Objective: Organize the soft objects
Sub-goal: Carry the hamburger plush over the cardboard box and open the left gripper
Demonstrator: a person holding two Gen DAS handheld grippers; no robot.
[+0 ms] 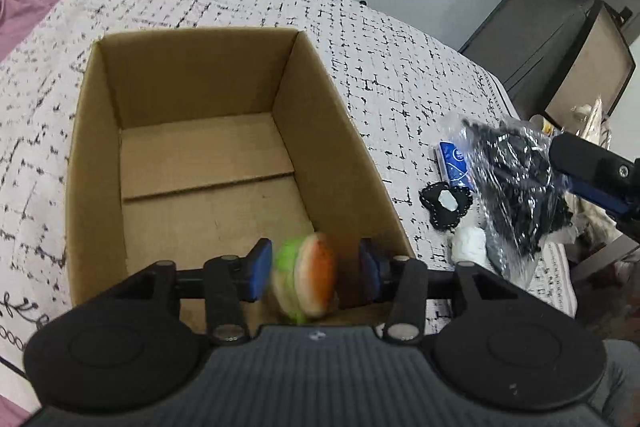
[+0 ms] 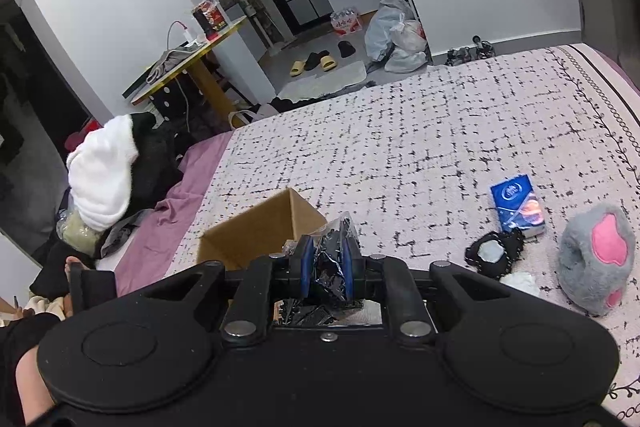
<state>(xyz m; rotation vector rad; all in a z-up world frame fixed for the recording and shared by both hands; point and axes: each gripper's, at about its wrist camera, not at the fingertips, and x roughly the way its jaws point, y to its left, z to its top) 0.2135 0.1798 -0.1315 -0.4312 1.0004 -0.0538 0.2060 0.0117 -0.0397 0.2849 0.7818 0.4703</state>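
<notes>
A plush burger (image 1: pixel 306 279) with a green layer sits blurred between the blue pads of my left gripper (image 1: pixel 314 273), over the near end of an open cardboard box (image 1: pixel 192 75). The pads stand apart from the burger on both sides, so this gripper is open. The box floor is bare. My right gripper (image 2: pixel 326 263) is shut on a clear plastic bag of black items (image 2: pixel 332 239), held above the bed to the right of the box (image 2: pixel 256 231). From the left wrist view the same bag (image 1: pixel 516 179) hangs at the right.
On the patterned bedspread (image 2: pixel 400 147) to the right of the box lie a blue tissue pack (image 2: pixel 518 205), a black lace-edged pouch (image 2: pixel 494 253), a white soft lump (image 2: pixel 520 281) and a grey paw plush (image 2: pixel 596 255). Clothes (image 2: pixel 104 171) are piled at the bed's left edge.
</notes>
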